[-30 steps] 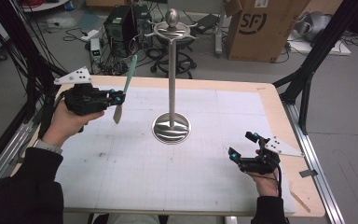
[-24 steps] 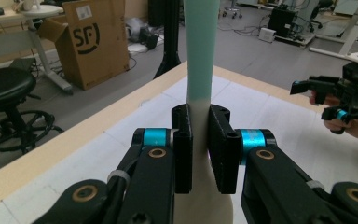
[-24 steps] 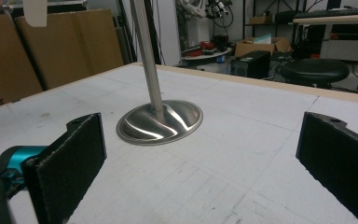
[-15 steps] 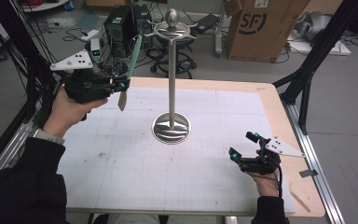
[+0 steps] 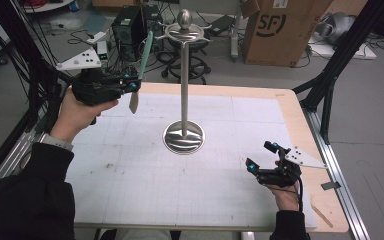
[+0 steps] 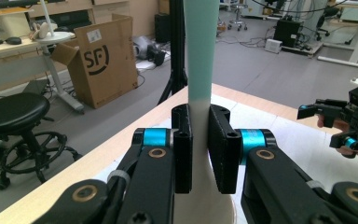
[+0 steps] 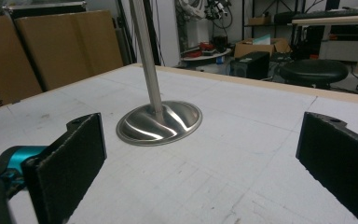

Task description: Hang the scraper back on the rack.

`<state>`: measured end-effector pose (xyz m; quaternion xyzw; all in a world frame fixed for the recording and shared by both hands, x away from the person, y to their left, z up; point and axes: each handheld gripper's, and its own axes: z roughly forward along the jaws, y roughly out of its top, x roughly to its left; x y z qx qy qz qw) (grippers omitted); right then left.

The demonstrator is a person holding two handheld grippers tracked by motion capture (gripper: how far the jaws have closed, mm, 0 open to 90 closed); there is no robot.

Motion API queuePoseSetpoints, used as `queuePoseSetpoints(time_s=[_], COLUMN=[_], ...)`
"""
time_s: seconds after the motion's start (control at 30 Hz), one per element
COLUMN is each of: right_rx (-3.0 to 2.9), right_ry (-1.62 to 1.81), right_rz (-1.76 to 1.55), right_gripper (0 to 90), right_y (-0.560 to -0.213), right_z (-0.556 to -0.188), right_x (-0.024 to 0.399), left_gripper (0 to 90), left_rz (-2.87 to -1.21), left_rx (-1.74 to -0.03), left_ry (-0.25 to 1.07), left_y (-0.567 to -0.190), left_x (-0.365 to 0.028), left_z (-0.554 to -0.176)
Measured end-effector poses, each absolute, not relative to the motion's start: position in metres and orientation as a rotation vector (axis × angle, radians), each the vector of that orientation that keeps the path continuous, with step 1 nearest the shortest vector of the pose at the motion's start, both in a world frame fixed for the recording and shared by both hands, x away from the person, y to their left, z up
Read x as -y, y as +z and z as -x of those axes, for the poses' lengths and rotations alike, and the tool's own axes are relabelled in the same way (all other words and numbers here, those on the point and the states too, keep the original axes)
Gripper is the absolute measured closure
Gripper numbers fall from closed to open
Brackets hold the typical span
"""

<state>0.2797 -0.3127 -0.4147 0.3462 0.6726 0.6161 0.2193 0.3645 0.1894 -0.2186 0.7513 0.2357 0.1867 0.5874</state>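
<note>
My left gripper (image 5: 136,85) is shut on a utensil (image 5: 144,54) with a teal handle pointing up and a pale blade hanging below the jaws. It is held in the air over the table's far left, left of the metal stand (image 5: 184,85). In the left gripper view, both pads of my left gripper (image 6: 200,140) press the utensil (image 6: 199,56) where teal meets white. The stand has a round base (image 5: 183,136), a tall pole and a hooked top with a knob. My right gripper (image 5: 261,155) rests open near the front right, pointing at the base (image 7: 161,122), nothing between its jaws (image 7: 200,158).
The white gridded mat (image 5: 130,180) covers the wooden table. Behind the table stand a cardboard box (image 5: 275,30), a black stool (image 5: 192,47) and a computer tower (image 5: 129,24) amid cables. Black frame posts (image 5: 330,75) rise at the table's right and left.
My left hand has lifted the utensil higher and slightly toward the stand's top. The right gripper has stayed where it was.
</note>
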Motion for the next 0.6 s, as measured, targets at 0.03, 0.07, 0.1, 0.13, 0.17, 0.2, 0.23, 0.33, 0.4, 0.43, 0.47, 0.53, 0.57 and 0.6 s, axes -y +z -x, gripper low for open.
queuePoseSetpoints(time_s=[0.03,0.07,0.1,0.13,0.17,0.2,0.23,0.33,0.4,0.43,0.47,0.53,0.57,0.6], right_rx=[-1.861,-1.86,-1.857,-1.856,-1.856,-1.856,-1.854,-1.851,-1.847,-1.848,-1.849,-1.851,-1.851,-1.852], right_ry=[1.705,1.706,1.706,1.709,1.71,1.71,1.711,1.713,1.715,1.713,1.713,1.712,1.712,1.712], right_rz=[-0.958,-0.96,-0.954,-0.954,-0.96,-0.961,-0.959,-0.96,-0.96,-0.962,-0.961,-0.96,-0.959,-0.96], right_gripper=[0.2,0.2,0.2,0.2,0.2,0.2,0.2,0.2,0.2,0.2,0.2,0.2,0.2,0.2], right_y=[-0.4148,-0.4147,-0.4147,-0.4147,-0.4145,-0.4145,-0.4146,-0.4144,-0.4143,-0.4143,-0.4143,-0.4144,-0.4145,-0.4145], right_z=[-0.2798,-0.2797,-0.28,-0.2799,-0.2795,-0.2794,-0.2795,-0.2794,-0.2793,-0.2791,-0.2791,-0.2793,-0.2794,-0.2794], right_x=[0.3128,0.3128,0.3132,0.3132,0.3134,0.3136,0.314,0.3149,0.3151,0.3152,0.3151,0.3149,0.3149,0.3149], left_gripper=[80.5,80.5,80.5,80.5,80.5,80.5,80.5,80.5,80.5,80.5,80.5,80.5,80.5,80.5], left_rz=[-1.748,-1.749,-1.747,-1.739,-1.738,-1.743,-1.745,-1.756,-1.761,-1.763,-1.763,-1.769,-1.772,-1.776], left_rx=[-0.546,-0.542,-0.536,-0.536,-0.532,-0.531,-0.532,-0.535,-0.534,-0.535,-0.535,-0.534,-0.536,-0.537], left_ry=[0.431,0.43,0.429,0.425,0.428,0.431,0.43,0.434,0.439,0.438,0.44,0.441,0.44,0.446], left_y=[-0.2187,-0.2187,-0.2187,-0.2186,-0.2187,-0.2187,-0.219,-0.2205,-0.2213,-0.2214,-0.2219,-0.2226,-0.2233,-0.224], left_x=[-0.1889,-0.1884,-0.1881,-0.1875,-0.1872,-0.1871,-0.1867,-0.1853,-0.1843,-0.184,-0.183,-0.1817,-0.1808,-0.18], left_z=[-0.3647,-0.3646,-0.3645,-0.3643,-0.3645,-0.3647,-0.3651,-0.3663,-0.3669,-0.3672,-0.3673,-0.3679,-0.3683,-0.3687])
